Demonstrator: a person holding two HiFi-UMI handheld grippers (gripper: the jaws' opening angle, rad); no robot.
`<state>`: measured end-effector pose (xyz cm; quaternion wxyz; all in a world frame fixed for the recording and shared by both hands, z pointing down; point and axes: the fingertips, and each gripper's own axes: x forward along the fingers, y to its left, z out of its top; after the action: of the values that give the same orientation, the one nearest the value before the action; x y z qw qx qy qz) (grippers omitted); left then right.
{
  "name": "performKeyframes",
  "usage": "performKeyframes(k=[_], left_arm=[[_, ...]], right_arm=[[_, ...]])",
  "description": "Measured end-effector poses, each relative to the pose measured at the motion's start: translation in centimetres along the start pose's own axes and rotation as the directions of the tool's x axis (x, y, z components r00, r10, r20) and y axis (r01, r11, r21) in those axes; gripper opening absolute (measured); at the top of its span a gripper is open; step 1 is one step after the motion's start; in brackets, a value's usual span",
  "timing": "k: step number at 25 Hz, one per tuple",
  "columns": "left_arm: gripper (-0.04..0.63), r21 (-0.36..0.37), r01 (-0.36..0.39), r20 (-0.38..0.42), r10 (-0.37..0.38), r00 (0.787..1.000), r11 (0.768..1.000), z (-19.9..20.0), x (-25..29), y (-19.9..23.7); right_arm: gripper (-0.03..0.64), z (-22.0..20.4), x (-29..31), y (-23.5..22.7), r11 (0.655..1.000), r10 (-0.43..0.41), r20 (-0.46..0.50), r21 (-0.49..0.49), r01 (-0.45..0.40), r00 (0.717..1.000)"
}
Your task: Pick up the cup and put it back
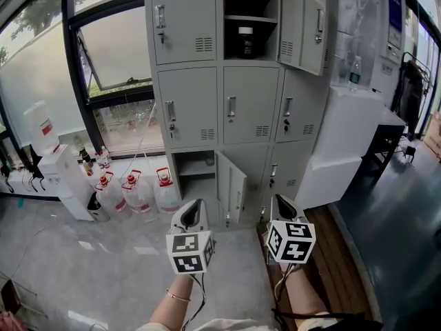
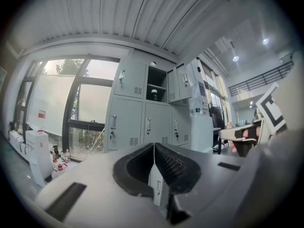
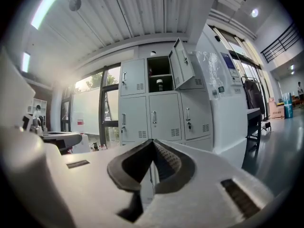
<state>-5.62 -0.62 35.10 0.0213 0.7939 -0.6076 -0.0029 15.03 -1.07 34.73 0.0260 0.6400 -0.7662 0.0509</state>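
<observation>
A dark cup with a white lid [image 1: 245, 41] stands on the shelf of the open top locker in the grey locker block [image 1: 193, 109]. The cup also shows in the left gripper view [image 2: 154, 95] and the right gripper view [image 3: 160, 84], small and far off. My left gripper [image 1: 195, 209] [image 2: 154, 146] is held level toward the lockers, shut with nothing in it. Beside it my right gripper [image 1: 281, 202] [image 3: 152, 142] is likewise shut and empty. Both are well short of the lockers and far below the cup.
The top locker's door [image 1: 306, 19] hangs open to the right. A bottom locker door [image 1: 236, 185] stands ajar. Several water jugs [image 1: 138, 193] and a water dispenser [image 1: 55, 167] sit by the window at left. A white kiosk [image 1: 348, 123] stands at right.
</observation>
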Motion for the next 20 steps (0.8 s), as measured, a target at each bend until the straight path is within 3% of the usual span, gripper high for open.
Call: performKeyframes(k=[10, 14, 20], left_arm=[[0.011, 0.010, 0.000, -0.048, 0.000, 0.999, 1.000, -2.2, 4.1, 0.3], [0.011, 0.038, -0.004, -0.025, 0.005, 1.000, 0.999, -1.5, 6.1, 1.2], [0.011, 0.012, 0.003, 0.014, -0.003, 1.000, 1.000, -0.1, 10.5, 2.6]], right_arm=[[-0.008, -3.0, 4.5, -1.4, 0.999, 0.020, -0.059, 0.038, -0.018, 0.998], [-0.008, -2.2, 6.4, -2.1, 0.999, 0.003, -0.042, 0.038, -0.001, 0.999], [-0.008, -0.5, 10.0, -3.1, 1.000, -0.019, -0.024, 0.018, 0.020, 1.000]])
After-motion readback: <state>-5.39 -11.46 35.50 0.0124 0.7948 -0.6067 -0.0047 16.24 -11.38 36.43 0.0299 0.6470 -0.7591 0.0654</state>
